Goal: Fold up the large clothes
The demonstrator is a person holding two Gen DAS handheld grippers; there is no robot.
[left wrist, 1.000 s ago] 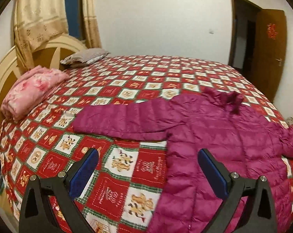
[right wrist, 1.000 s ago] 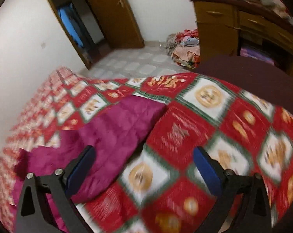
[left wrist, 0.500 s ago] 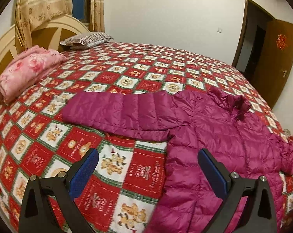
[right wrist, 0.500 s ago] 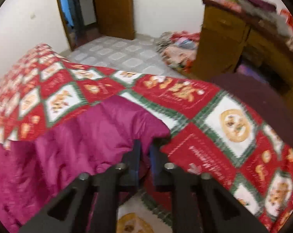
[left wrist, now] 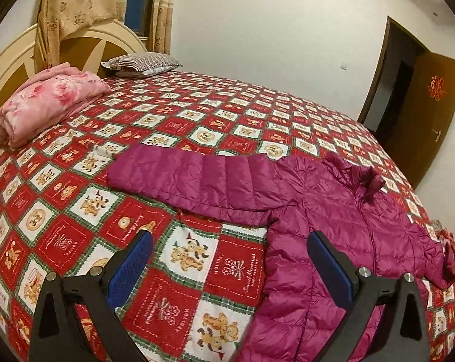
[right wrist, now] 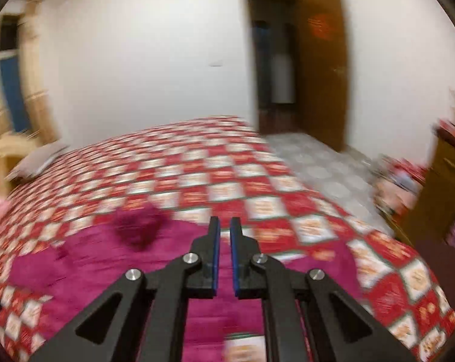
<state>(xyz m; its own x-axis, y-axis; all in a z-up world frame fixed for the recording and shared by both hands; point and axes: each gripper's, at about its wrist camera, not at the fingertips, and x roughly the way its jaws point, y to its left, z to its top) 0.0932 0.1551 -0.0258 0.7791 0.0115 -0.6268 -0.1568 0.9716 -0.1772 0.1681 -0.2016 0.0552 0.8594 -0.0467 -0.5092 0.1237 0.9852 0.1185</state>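
A magenta puffer jacket (left wrist: 333, 220) lies spread on the bed's red patchwork quilt (left wrist: 197, 120), one sleeve (left wrist: 194, 178) stretched out to the left. My left gripper (left wrist: 229, 259) is open and empty, held above the quilt at the jacket's near side below that sleeve. In the blurred right wrist view the jacket (right wrist: 112, 259) lies below my right gripper (right wrist: 224, 230). Its jaws are nearly closed with a thin gap, and I see no cloth between the fingertips.
A folded pink blanket (left wrist: 46, 99) and a striped pillow (left wrist: 143, 63) lie by the headboard (left wrist: 13, 57). An open brown door (right wrist: 321, 69), tiled floor (right wrist: 324, 169), a wooden dresser (right wrist: 444, 199) and a clothes pile (right wrist: 399, 181) stand right of the bed.
My right gripper closed near the jacket's right sleeve end, then swung up and left to face across the bed. My left gripper stayed open and rose slightly.
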